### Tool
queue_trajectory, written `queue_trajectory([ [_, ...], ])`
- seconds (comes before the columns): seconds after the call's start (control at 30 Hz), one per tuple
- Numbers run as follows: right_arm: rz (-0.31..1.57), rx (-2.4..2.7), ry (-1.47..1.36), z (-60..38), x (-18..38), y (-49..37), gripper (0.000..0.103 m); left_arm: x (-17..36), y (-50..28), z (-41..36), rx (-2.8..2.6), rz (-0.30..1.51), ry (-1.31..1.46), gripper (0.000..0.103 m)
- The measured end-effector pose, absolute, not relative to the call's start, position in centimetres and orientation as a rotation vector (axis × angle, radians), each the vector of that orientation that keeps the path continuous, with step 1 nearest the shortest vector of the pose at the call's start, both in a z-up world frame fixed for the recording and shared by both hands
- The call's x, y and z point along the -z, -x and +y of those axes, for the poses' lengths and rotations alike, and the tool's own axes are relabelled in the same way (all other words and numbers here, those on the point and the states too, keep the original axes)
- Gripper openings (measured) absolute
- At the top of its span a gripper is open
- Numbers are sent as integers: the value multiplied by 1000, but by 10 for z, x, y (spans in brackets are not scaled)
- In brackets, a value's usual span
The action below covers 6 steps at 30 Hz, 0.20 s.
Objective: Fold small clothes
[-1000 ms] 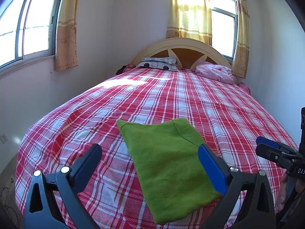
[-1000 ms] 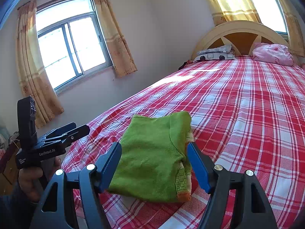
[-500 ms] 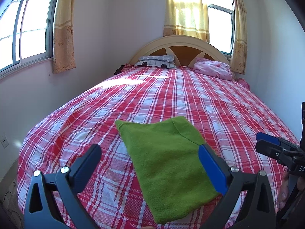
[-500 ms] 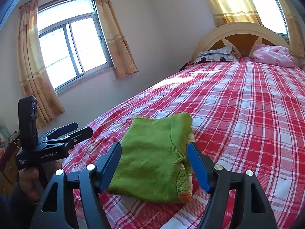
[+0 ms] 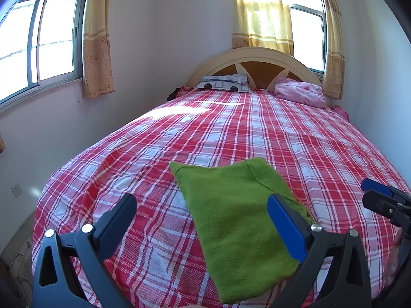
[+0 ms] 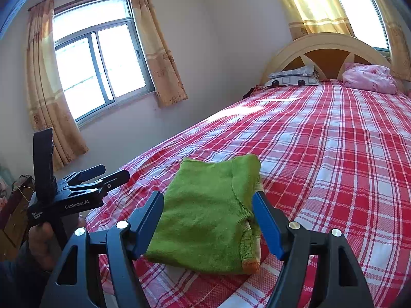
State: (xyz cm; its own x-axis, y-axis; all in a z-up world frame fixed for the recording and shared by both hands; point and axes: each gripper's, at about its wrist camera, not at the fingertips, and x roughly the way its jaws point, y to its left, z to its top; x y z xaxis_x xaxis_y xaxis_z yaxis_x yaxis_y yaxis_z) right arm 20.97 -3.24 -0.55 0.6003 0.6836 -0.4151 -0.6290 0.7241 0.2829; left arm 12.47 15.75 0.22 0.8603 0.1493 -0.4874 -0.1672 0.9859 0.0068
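Left black two-finger gripper with blue pads (image 5: pixel 201 206): jaws spread wide, holding nothing, raised above the near end of the bed. Right black two-finger gripper with blue pads (image 6: pixel 208 209): likewise spread wide and empty, raised over the same corner. Seen from the right wrist camera, the left unit (image 6: pixel 77 192) carries white lettering reading "GenRobot.AI"; smaller print beside it is illegible.

Folded green knitted garment (image 5: pixel 236 205): lies flat on the red-and-white checked bedspread (image 5: pixel 257 133) near the foot of the bed, framed between the fingers in both views and touching neither gripper. An orange-trimmed patterned edge (image 6: pixel 250 249) shows at its near corner.

Compared with half a second ago: garment position unchanged; both grippers hold the same wide opening, with only a slight shift in the left camera's aim.

At the cream arched headboard (image 5: pixel 257 61): a grey patterned pillow (image 5: pixel 223 83) and a pink crumpled bundle (image 5: pixel 299 93).
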Motion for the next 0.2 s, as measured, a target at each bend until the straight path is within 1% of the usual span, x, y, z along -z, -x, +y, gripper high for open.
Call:
queue_trajectory([
  [0.2,534,-766,-108,-31,7,-209,72,2,-124,155,-175,501,13,103],
])
